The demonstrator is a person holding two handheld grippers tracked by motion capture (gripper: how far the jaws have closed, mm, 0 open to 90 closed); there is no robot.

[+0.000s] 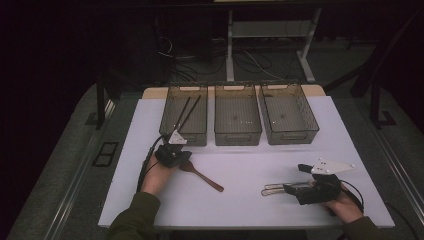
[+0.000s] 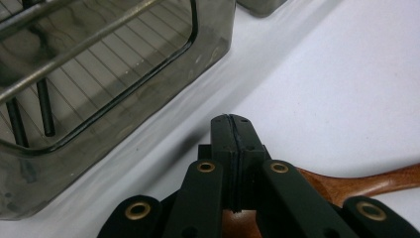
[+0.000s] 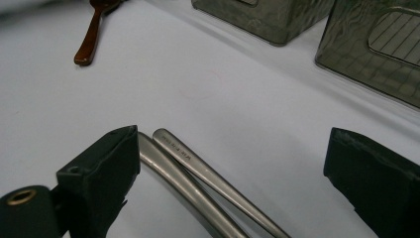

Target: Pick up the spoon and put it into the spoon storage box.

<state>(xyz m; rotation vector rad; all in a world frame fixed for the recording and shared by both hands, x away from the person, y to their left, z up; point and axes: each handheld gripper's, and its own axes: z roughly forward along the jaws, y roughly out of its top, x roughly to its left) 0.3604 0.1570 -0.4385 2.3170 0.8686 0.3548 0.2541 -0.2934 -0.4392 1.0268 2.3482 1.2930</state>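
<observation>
Three bins (image 1: 237, 120) sit far on the table; the left one holds two sticks (image 1: 187, 111). Left gripper (image 2: 233, 148) is clenched above the wooden spoon (image 1: 202, 176). Right gripper (image 3: 233, 163) gapes around the metal pieces (image 3: 198, 173). Sorting has barely begun.

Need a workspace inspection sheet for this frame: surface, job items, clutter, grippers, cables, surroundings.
Surface: white table top, flat, bare between the items.
Job's things: wooden spoon lying near the left side; two metal handles side by side near the right; three smoky plastic bins in a row at the back, left bin holding dark chopsticks, middle bin and right bin look empty.
Clutter: nothing seen.
Grippers: left gripper with jaws together over the spoon's bowl end; a grip on it cannot be told. Right gripper open, straddling the metal handles.
Cables: a cable trails from the left gripper.
Surroundings: dark floor, desk legs and loose wires behind.
</observation>
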